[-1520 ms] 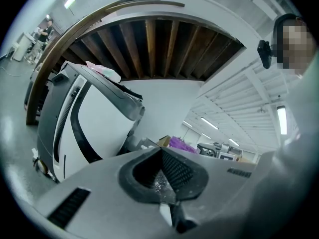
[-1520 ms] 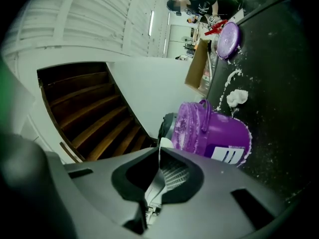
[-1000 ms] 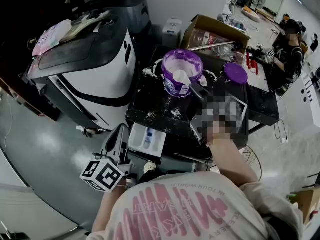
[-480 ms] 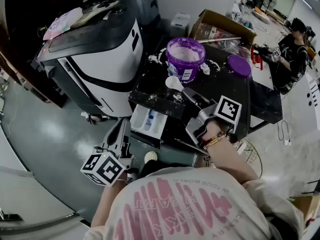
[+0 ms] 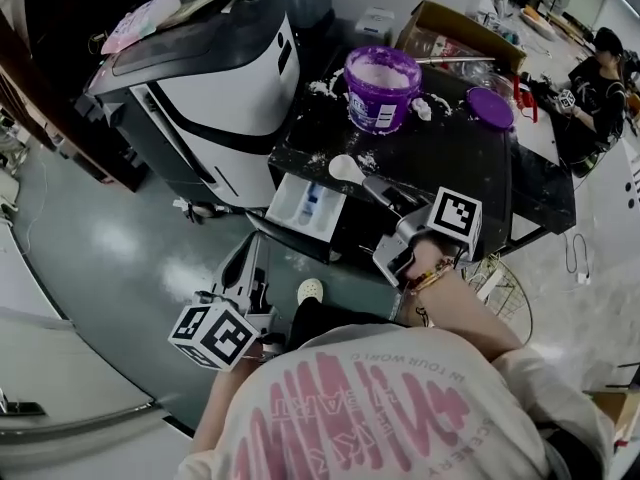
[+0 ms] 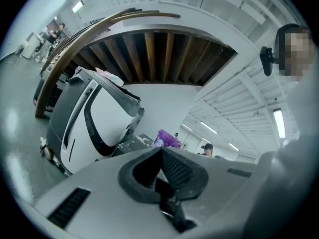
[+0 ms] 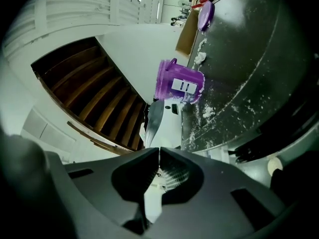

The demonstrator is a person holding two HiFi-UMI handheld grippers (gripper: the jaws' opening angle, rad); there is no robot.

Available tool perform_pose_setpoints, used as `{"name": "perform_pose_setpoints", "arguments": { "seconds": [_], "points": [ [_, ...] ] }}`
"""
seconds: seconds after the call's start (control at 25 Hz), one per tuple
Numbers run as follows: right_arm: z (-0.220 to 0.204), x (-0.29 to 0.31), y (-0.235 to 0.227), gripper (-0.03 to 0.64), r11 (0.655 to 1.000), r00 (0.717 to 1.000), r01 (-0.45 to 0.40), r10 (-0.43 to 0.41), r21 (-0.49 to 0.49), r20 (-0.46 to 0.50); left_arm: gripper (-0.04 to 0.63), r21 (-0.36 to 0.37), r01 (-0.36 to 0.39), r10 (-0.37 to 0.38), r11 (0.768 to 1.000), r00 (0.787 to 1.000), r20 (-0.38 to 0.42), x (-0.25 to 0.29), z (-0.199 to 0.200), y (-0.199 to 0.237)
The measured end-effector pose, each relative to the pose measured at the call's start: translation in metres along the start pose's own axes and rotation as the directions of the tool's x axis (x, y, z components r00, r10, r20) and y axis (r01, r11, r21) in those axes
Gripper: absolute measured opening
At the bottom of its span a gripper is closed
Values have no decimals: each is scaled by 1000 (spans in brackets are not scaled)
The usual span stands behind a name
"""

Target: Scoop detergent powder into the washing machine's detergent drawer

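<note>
A purple detergent tub (image 5: 382,88) (image 7: 178,86) stands open on the black table (image 5: 470,168), with its purple lid (image 5: 489,108) lying to its right. My right gripper (image 5: 375,185) (image 7: 158,156) is shut on the handle of a white scoop (image 5: 347,168). The scoop's bowl hangs over the table's front edge, just up and right of the open white detergent drawer (image 5: 305,206). Whether the bowl holds powder I cannot tell. My left gripper (image 5: 245,268) (image 6: 160,153) hangs low beside the drawer, shut and holding nothing.
The black-and-white washing machine (image 5: 200,98) stands left of the table. Spilled powder (image 5: 330,88) lies round the tub. A cardboard box (image 5: 450,33) sits behind it, a seated person (image 5: 600,93) is at the far right, and a wire basket (image 5: 505,303) stands under the table.
My right gripper has carried the scoop out of the tub and down across the table to its front edge, near the drawer. The left gripper has hardly moved.
</note>
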State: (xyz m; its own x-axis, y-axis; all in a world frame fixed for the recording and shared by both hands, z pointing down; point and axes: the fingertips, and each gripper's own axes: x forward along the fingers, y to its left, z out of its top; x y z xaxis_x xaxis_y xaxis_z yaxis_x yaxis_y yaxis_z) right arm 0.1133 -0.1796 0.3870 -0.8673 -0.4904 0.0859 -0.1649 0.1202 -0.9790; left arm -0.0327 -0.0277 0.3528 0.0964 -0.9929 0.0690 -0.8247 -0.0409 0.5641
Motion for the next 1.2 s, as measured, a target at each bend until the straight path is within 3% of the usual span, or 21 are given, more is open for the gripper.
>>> {"name": "perform_pose_setpoints", "arguments": {
  "seconds": [0.32, 0.48, 0.76, 0.92, 1.2],
  "points": [
    [-34, 0, -20, 3, 999, 998, 36, -35, 15, -46, 2, -27, -68, 68, 997, 998, -20, -36, -15, 19],
    [-44, 1, -29, 3, 997, 996, 77, -76, 16, -52, 2, -36, -67, 66, 997, 997, -29, -43, -13, 23],
    [-65, 14, -49, 3, 985, 986, 169, -169, 37, 9, 2, -79, 0, -9, 997, 994, -113, -26, -3, 57],
    [-64, 36, -48, 3, 982, 980, 183, -187, 51, 75, 2, -46, 71, -77, 996, 987, -144, -2, 23, 78],
    [-74, 49, -62, 3, 962, 948, 247, -265, 118, 178, 2, -85, 157, -170, 984, 967, -190, 32, 39, 116]
  ]
}}
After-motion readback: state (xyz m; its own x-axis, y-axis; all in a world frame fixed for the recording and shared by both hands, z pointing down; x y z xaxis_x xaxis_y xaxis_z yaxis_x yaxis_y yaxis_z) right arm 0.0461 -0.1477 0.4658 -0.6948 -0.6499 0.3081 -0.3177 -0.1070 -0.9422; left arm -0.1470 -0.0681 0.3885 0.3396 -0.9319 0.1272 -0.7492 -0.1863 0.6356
